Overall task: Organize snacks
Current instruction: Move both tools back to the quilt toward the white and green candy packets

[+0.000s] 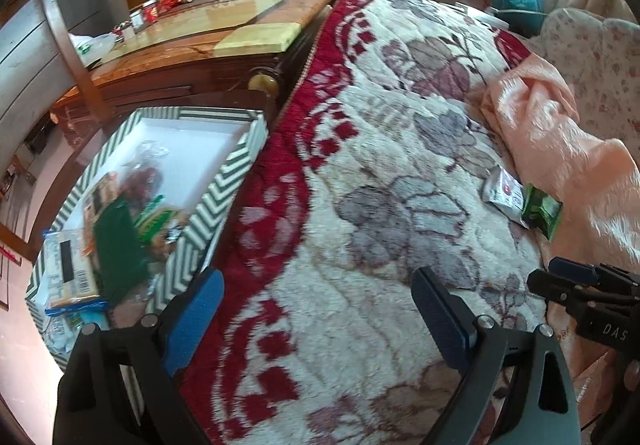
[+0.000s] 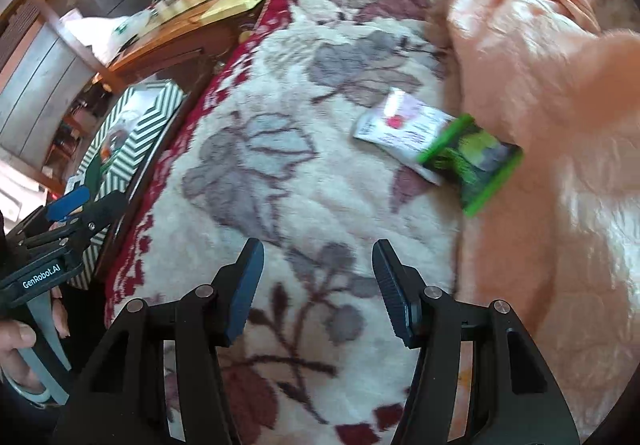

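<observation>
Far left, beside the bed: a green-and-white chevron box (image 1: 236,173) already part-filled with snack packets, the left gripper (image 1: 316,309) spread wide and empty over the floral blanket (image 1: 360,149). Further right, against the peach quilt (image 2: 540,85): a white sachet (image 2: 400,125) lying flat with a green foil packet (image 2: 476,161) overlapping its right end, both probably light, thin, crinkly and a little slippery. Best taken by a free crimped edge rather than the soft middle, the right gripper (image 2: 318,285) standing open, nothing between its pads, short of both.
</observation>
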`<state>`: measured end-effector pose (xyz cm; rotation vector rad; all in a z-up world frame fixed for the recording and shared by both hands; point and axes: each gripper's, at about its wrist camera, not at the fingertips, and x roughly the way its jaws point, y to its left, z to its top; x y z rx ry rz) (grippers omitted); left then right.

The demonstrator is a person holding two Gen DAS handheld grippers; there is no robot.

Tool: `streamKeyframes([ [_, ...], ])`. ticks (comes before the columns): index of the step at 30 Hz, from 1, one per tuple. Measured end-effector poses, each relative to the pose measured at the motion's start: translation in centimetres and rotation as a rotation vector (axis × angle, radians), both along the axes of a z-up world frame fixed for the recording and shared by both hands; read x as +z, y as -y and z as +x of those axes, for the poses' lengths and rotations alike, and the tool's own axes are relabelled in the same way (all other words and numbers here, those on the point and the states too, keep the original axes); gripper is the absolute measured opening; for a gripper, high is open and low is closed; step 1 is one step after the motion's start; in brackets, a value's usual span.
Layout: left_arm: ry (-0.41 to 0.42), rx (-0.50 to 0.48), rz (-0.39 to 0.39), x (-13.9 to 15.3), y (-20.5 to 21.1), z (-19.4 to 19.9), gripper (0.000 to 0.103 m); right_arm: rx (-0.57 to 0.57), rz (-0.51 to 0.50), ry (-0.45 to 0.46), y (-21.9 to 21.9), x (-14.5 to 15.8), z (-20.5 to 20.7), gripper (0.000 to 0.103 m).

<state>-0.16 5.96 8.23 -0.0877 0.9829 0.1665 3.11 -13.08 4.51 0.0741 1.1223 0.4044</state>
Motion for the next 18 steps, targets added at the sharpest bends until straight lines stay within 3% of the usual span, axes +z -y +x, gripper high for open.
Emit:
streamKeyframes([
  [15, -0.051, -0.051, -0.022, -1.8, 2.5, 1.6, 0.096, -0.105, 0.005, -0.002, 4.8, -0.3, 1.4, 0.058],
  [18, -0.058, -0.052, -0.022, -2.1, 2.5, 1.6, 0.096, -0.093, -0.042, 0.019, 4.7, 0.0, 2.1, 0.058],
])
